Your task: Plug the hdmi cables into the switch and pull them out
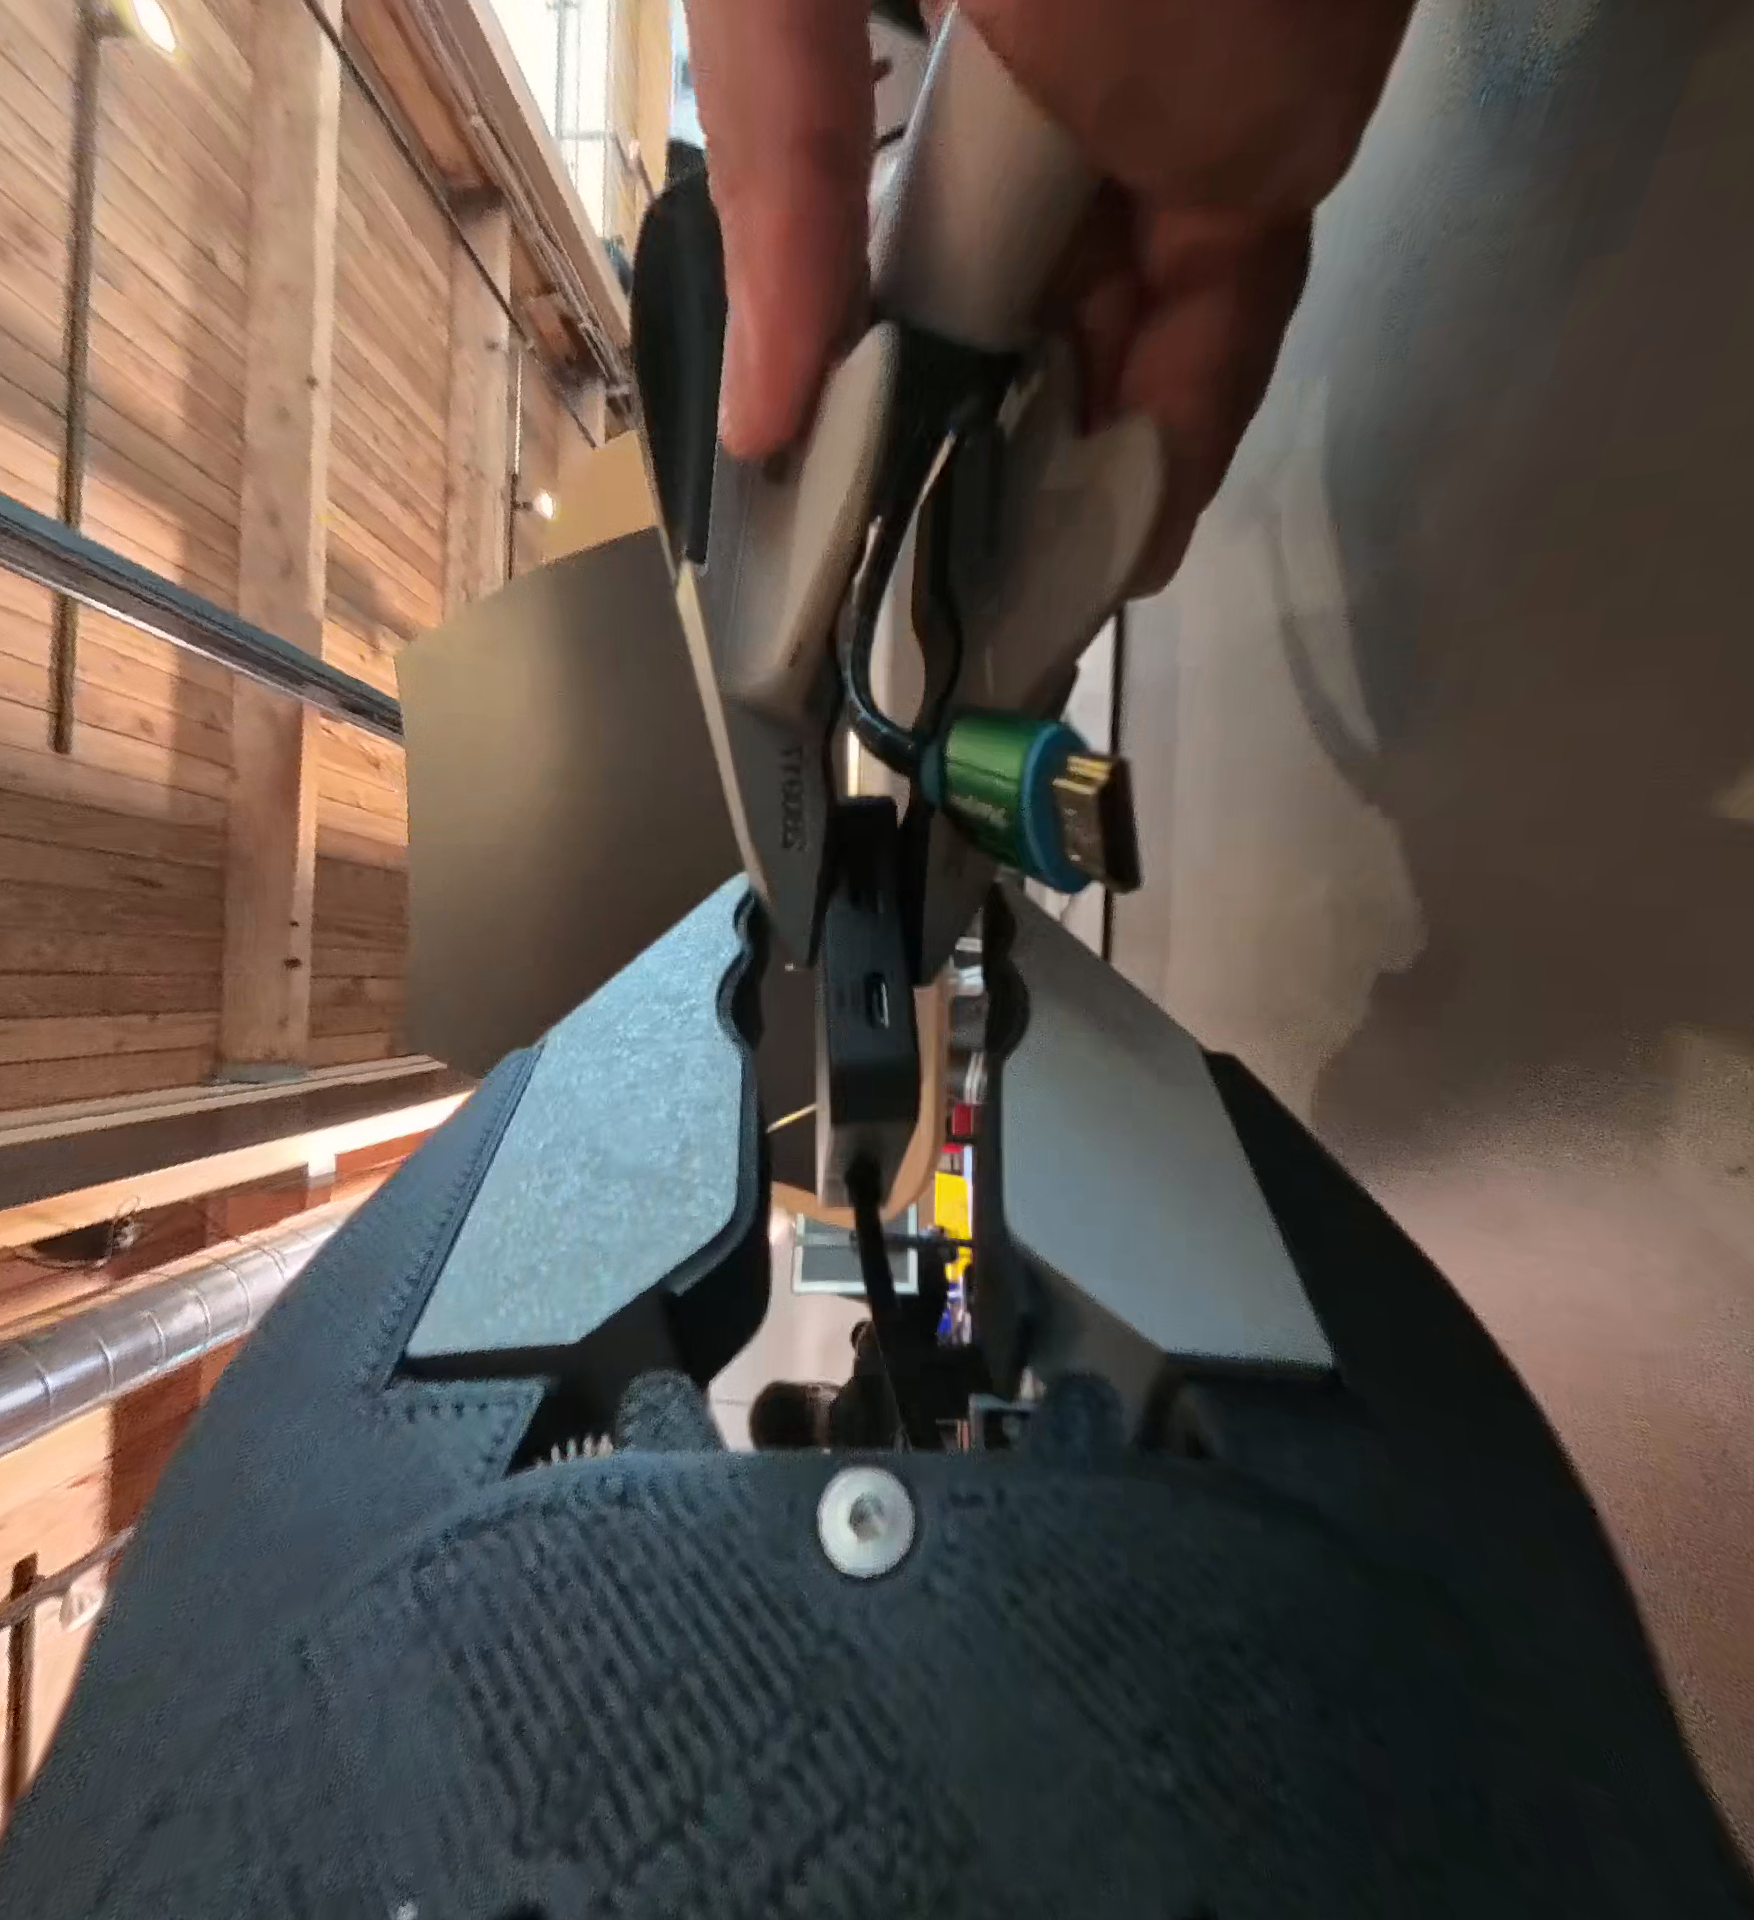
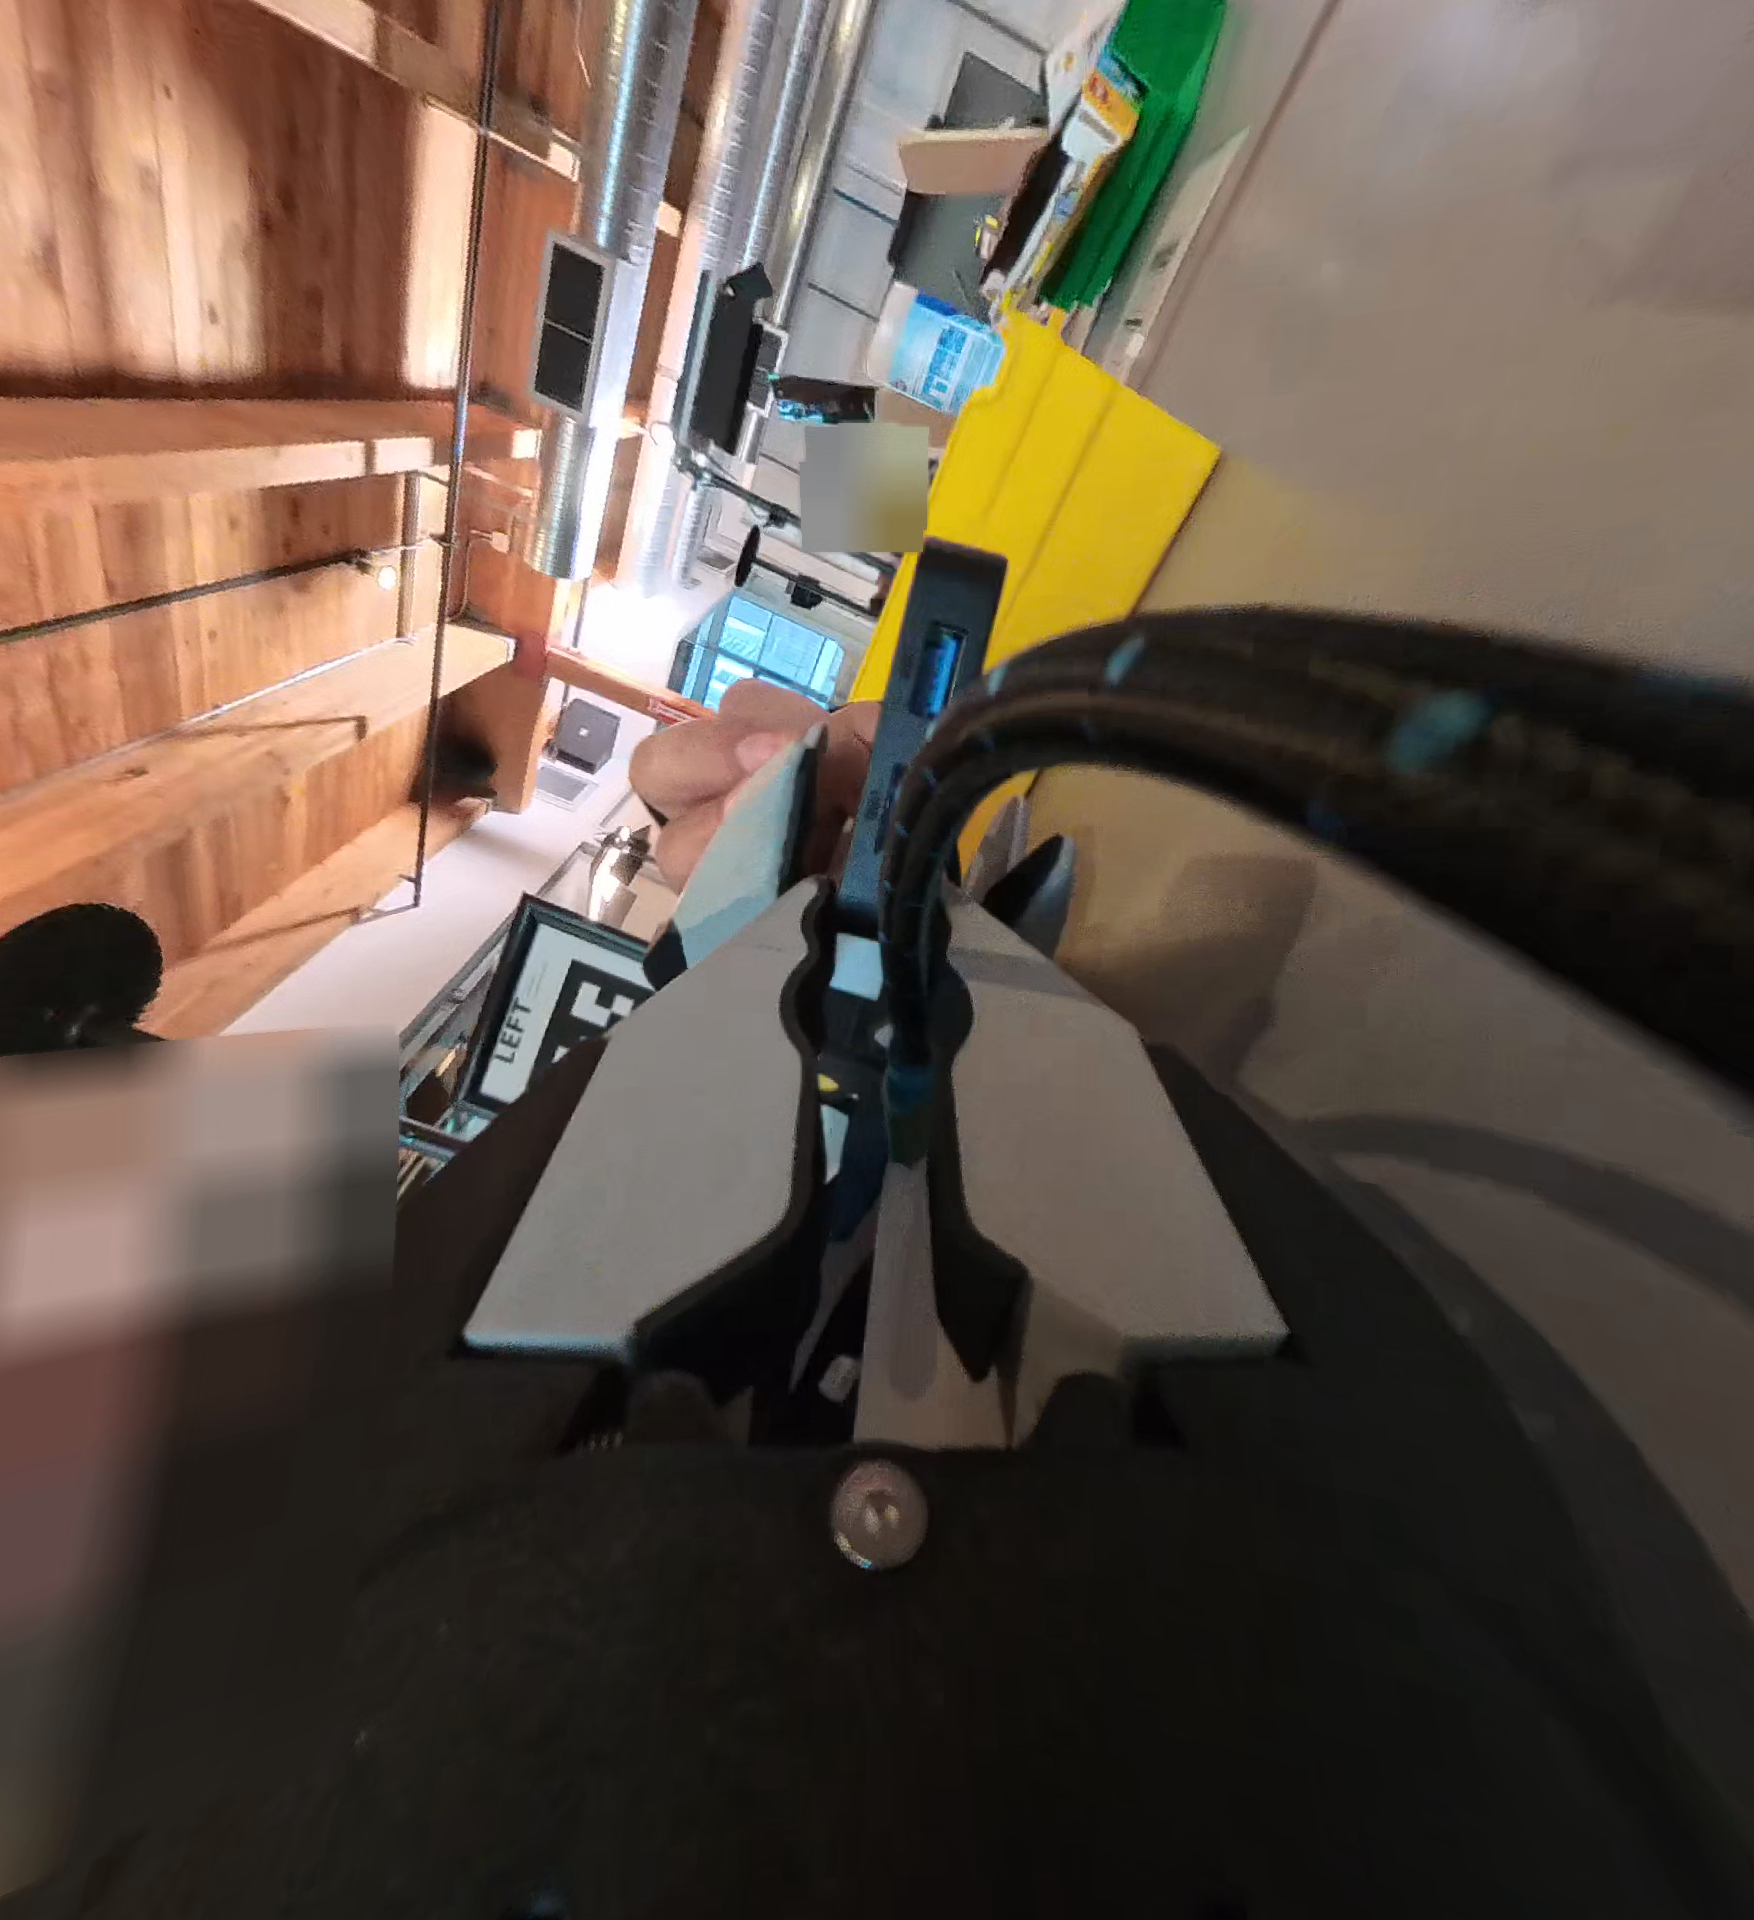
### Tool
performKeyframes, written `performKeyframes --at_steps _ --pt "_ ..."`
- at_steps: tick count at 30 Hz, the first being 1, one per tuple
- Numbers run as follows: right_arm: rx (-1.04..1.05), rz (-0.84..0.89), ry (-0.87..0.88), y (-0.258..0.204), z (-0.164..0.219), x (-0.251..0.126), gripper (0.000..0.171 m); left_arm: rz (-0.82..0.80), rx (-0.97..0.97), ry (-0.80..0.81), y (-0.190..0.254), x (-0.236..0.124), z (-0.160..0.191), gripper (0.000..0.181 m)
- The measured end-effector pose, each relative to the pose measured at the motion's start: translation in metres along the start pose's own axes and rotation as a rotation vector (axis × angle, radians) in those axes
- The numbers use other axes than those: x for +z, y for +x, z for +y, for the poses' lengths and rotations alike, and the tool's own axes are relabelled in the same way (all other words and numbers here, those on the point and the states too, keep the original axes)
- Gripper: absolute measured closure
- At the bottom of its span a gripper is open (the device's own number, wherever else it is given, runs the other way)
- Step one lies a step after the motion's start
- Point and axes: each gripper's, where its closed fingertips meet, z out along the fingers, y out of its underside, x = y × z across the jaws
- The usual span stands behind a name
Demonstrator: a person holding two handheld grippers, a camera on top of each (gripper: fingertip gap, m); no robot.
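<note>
The black switch [image 1: 868,1039] hangs in the air, narrow edge towards me, between my left gripper's [image 1: 873,956] dark fingers. They stand apart, with background showing beside the switch. My right gripper [image 1: 862,935], held by a hand [image 1: 800,208], comes in from above, and its grey fingers close on the switch's upper end. A green HDMI plug [image 1: 1018,805] with a gold tip sticks out free beside the right gripper, and its black cable runs up between those fingers. In the right wrist view the right gripper [image 2: 883,945] pinches the switch [image 2: 940,665] with the braided cable [image 2: 1372,748] looping to the right.
A second black cable [image 1: 878,1278] leaves the switch's lower end through the left gripper. A wooden plank wall and a metal duct [image 1: 73,1340] are to the left. A yellow board [image 2: 1060,499] and green sheets [image 2: 1143,156] stand behind, against a pale wall on the right. Only a small space, under 4 cm, lies between the two pairs of fingers.
</note>
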Motion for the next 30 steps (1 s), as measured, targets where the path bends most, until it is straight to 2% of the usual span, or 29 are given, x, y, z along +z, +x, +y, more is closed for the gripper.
performKeyframes --at_steps 2,4,14,15,18,19,22,25,28,30 --pt "-0.031 0.012 0.017 -0.002 -0.005 -0.002 0.158 0.018 -0.049 -0.018 -0.002 0.000 0.006 0.149" --pt "-0.049 0.033 0.046 -0.002 -0.010 -0.008 0.158 0.001 -0.070 -0.040 -0.006 0.000 0.015 0.164" --pt "-0.072 0.073 0.072 -0.002 -0.016 -0.017 0.155 0.121 -0.200 -0.113 0.000 0.002 0.025 0.169" --pt "-0.081 0.088 0.071 0.000 -0.016 -0.017 0.161 0.129 -0.213 -0.128 0.001 0.003 0.028 0.170" --pt "-0.152 0.184 0.085 0.005 -0.021 -0.026 0.163 0.136 -0.238 -0.220 0.002 0.003 0.050 0.170" --pt "-0.190 0.231 0.096 0.007 -0.025 -0.030 0.171 0.162 -0.259 -0.236 0.006 0.002 0.055 0.170" --pt "-0.337 0.290 0.140 -0.003 -0.036 -0.034 0.171 0.260 -0.330 -0.178 0.020 -0.003 0.047 0.169" --pt "-0.466 0.313 0.258 -0.021 -0.052 -0.038 0.171 0.287 -0.449 -0.154 0.019 -0.003 0.036 0.170" --pt "-0.552 0.315 0.464 -0.041 -0.072 -0.055 0.171 0.186 -0.450 -0.295 0.008 0.004 0.054 0.170" --pt "-0.570 0.294 0.603 -0.052 -0.081 -0.066 0.171 0.201 -0.511 -0.328 0.011 0.007 0.052 0.170"
